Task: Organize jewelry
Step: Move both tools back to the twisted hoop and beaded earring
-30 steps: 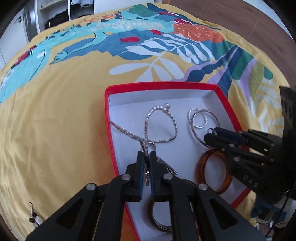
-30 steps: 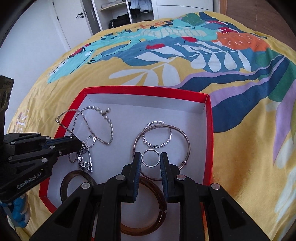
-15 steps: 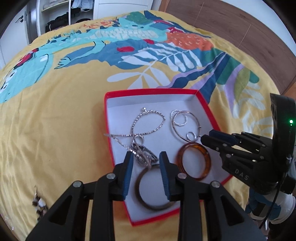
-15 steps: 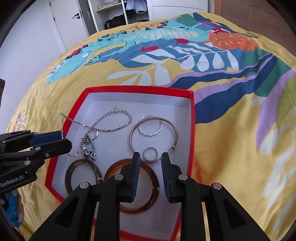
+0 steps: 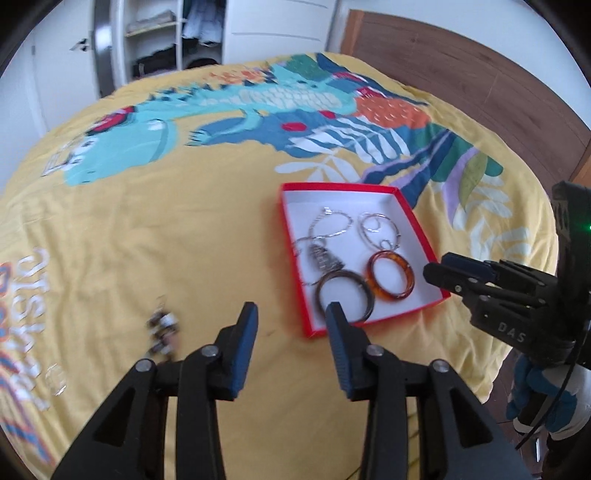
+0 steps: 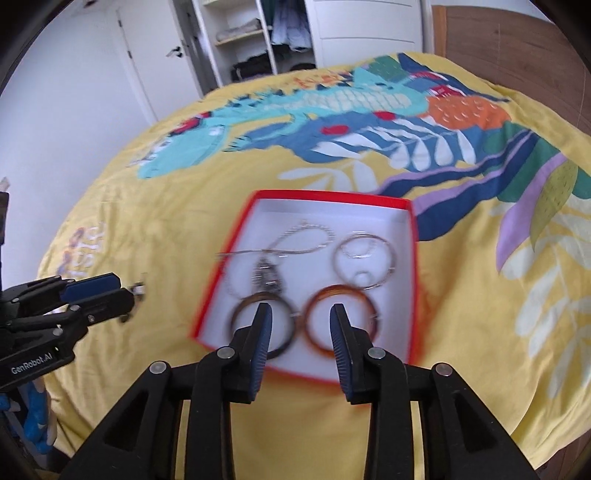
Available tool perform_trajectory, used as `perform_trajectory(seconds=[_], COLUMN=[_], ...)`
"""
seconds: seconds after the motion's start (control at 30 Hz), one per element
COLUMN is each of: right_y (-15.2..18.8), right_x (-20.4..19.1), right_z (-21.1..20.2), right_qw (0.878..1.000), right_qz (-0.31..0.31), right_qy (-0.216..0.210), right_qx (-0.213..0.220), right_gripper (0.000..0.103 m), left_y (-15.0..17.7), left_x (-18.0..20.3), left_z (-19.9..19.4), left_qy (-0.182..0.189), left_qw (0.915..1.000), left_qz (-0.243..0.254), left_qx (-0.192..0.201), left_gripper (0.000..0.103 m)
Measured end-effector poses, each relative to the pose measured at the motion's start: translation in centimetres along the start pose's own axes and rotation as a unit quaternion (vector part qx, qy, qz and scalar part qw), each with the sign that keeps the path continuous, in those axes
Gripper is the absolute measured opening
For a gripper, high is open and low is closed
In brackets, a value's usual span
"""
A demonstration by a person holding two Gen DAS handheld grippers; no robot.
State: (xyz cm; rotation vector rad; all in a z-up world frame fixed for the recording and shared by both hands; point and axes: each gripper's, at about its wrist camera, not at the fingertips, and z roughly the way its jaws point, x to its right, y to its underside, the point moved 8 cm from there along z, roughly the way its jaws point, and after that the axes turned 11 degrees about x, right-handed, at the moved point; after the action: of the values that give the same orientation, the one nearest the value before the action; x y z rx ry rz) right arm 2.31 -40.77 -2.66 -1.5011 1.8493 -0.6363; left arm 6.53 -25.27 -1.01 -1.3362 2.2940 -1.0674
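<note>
Box: the red box [image 5: 421,236] with a white floor lies on the yellow bedspread [image 5: 184,229], lid off, well in front of both grippers.
Sorted so far: inside it lie a silver chain [image 5: 328,229] with a dark pendant cluster [image 5: 323,258], a thin silver hoop [image 5: 378,230] with smaller rings within it, a dark bangle [image 5: 345,293] and an amber bangle [image 5: 390,275]; the two bangles lie side by side at the near end.
Still out: a small cluster, probably earrings [image 5: 162,330], lies on the bedspread to the left of the box and well apart from it; motion blur hides its detail. A faint ring-like shape nearer the left edge is too indistinct to name.
Progress: judged nearly complete, with the loose cluster the main item left.
Left gripper [image 5: 291,314]: jaws spread wide and holding nothing, raised over bare bedspread between the cluster and the box.
Right gripper [image 6: 301,315]: jaws likewise spread and holding nothing, raised above the near end of the box.
Surroundings: an open wardrobe [image 6: 255,33] with shelves and a wooden headboard [image 5: 461,74] stand beyond the bed.
Obstructions: none seen between the left gripper and the cluster; the soft cloth may make a small piece awkward to pinch.
</note>
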Motion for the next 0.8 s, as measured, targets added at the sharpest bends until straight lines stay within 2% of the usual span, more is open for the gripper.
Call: perform_trajectory(seconds=[0.23, 0.4, 0.57, 0.8], right_y=[0.9, 2.1, 3.6, 6.0], right_x=[-6.7, -10.5, -13.9, -17.9], right_z=[-3.8, -5.7, -7.1, -7.3], right_qw=[0.999, 0.997, 0.996, 0.993], right_qz=[-0.018, -0.028, -0.039, -0.057], right_qy=[-0.037, -0.059, -0.081, -0.108], right_qx=[0.019, 0.027, 0.029, 0.008], right_gripper=[0.04, 0.042, 0.042, 0.042], left_y=[2.2, 5.5, 8.7, 12.6], left_x=[-4.7, -9.1, -13.0, -18.7], left_z=[-7.0, -12.4, -16.8, -20.8], left_qy=[-0.05, -0.094, -0.133, -0.185], left_qw=[0.9978, 0.9922, 0.9858, 0.9699], left_qz=[-0.029, -0.064, -0.085, -0.144], left_qx=[0.031, 0.051, 0.058, 0.068], left_gripper=[0.037, 0.037, 0.038, 0.038])
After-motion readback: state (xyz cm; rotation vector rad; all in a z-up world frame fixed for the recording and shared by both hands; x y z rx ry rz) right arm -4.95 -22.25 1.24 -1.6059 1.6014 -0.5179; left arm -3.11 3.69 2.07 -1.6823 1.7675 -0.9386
